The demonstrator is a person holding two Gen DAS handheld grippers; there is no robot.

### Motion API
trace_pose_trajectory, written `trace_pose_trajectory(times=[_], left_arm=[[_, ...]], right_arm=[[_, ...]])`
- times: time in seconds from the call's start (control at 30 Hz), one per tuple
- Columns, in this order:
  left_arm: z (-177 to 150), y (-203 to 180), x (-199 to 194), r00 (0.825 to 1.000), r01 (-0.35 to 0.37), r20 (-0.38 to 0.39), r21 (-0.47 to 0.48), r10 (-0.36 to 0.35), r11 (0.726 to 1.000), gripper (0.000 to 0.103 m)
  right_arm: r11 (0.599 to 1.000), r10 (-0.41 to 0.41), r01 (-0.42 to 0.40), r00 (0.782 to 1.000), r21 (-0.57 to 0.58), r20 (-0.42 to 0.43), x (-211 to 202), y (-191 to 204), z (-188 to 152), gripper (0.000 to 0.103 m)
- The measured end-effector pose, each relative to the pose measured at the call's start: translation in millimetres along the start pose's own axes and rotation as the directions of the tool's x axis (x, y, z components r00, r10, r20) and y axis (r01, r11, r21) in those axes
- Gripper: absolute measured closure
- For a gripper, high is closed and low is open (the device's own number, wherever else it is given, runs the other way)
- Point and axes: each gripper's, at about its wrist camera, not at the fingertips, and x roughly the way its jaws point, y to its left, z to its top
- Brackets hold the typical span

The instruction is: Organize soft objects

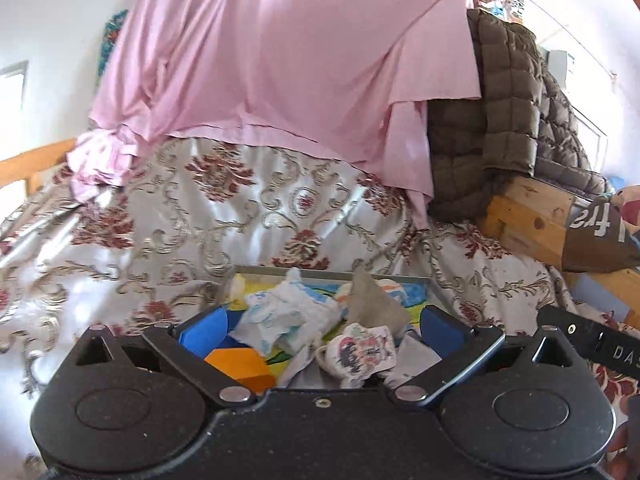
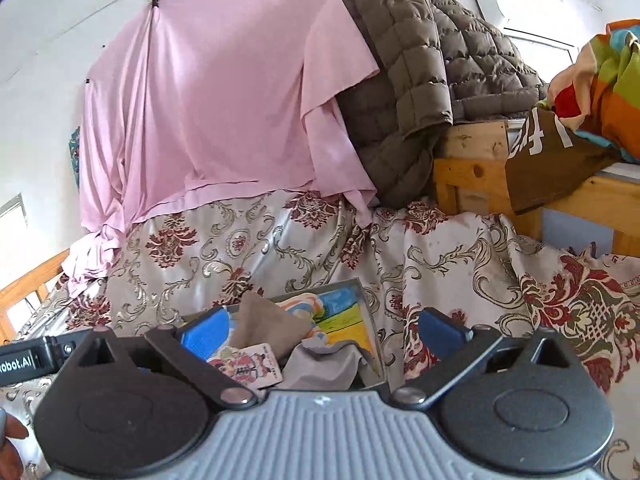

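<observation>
On a bed with a floral cover (image 1: 168, 216), a tray (image 1: 424, 280) of small cloths (image 1: 288, 316) lies directly ahead of your left gripper (image 1: 320, 332) and left-of-centre for your right gripper (image 2: 320, 332), both wide open, empty.

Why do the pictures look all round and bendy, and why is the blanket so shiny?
Left wrist view: the fisheye lens bends straight edges, so the wooden frame tilts and the corners go dark; daylight glares off the satin floral blanket. Right wrist view: same curving, with the pink sheet bulging, shiny streaks on the blanket, and the nearby open tongs looking huge.
</observation>
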Motion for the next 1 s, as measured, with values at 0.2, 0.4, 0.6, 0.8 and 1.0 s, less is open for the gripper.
trace_pose_trajectory(times=[0.2, 0.4, 0.6, 0.8, 1.0], left_arm=[[-15.5, 8.4, -33.5, 0.998, -0.052, 0.031, -0.008, 0.052, 0.999, 0.001], [-38.5, 20.6, -58.9, 0.995, -0.095, 0.03, -0.068, 0.097, 0.993, 0.001], [-59.8, 29.1, -77.7, 0.988, -0.152, -0.015, -0.119, 0.151, 0.981, 0.001], [-80.5, 29.0, -98.8, 0.985, -0.173, -0.008, -0.112, 0.174, 0.978, 0.001], [-97.8, 29.8, -115.3, 0.982, -0.191, -0.003, -0.061, 0.191, 0.98, 0.001]], right_arm=[[1.0, 0.001, -0.001, 1.0, 0.012, 0.01, -31.4, 7.3, -19.9, 0.0], [1.0, -0.003, 0.003, 1.0, 0.007, 0.01, -58.8, 12.1, -43.0, 0.0], [1.0, -0.013, 0.013, 1.0, 0.015, -0.023, -78.1, 16.3, -65.9, 0.0], [0.999, -0.033, 0.034, 0.999, 0.02, -0.042, -89.4, 23.0, -80.5, 0.0], [0.998, -0.063, 0.064, 0.995, 0.013, -0.073, -98.8, 29.9, -93.5, 0.0]])
